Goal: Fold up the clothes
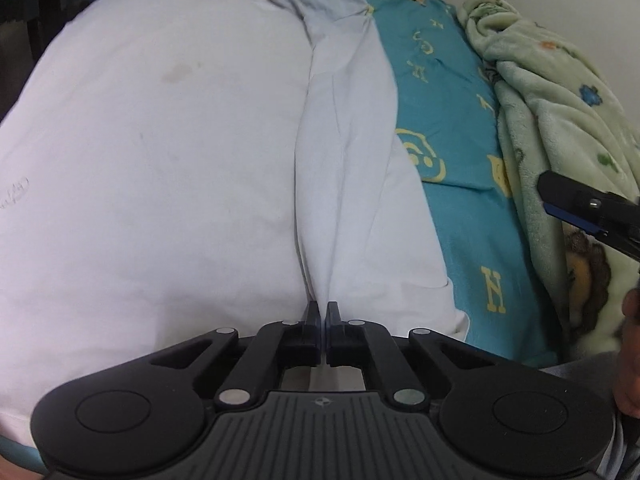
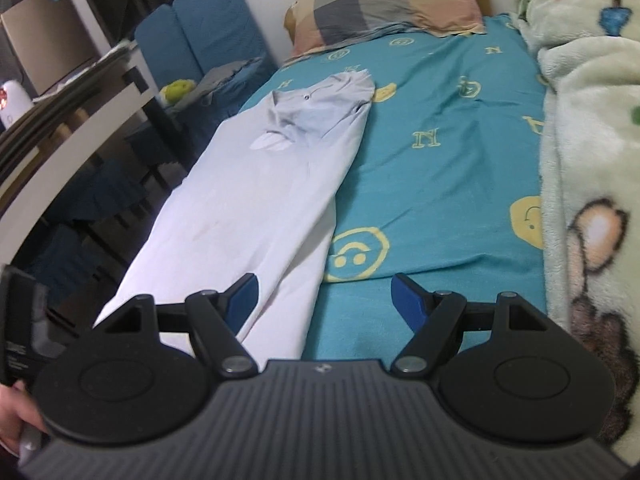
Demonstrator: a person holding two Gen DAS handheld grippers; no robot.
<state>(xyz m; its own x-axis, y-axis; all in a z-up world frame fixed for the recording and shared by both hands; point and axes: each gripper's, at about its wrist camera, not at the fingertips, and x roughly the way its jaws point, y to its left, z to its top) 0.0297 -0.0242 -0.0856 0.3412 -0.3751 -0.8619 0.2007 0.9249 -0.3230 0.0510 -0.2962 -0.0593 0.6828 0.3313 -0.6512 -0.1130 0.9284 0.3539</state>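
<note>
A white shirt (image 1: 160,160) with a grey collar (image 2: 320,108) lies lengthwise along the left side of the bed, collar at the far end. A raised pleat of its cloth runs straight into my left gripper (image 1: 323,312), whose jaws are shut on that fold at the shirt's near hem. My right gripper (image 2: 324,292) stands open over the shirt's (image 2: 248,200) near right edge and the teal sheet (image 2: 440,140), with nothing between its blue pads (image 2: 244,292). The left wrist view shows one finger of the right gripper (image 1: 580,204) at the right edge.
A plaid pillow (image 2: 392,0) lies at the head of the bed. A pale green fleece blanket (image 2: 592,160) is heaped along the right side against the wall. Left of the bed stand a blue padded seat (image 2: 200,20) and a dark desk (image 2: 80,128).
</note>
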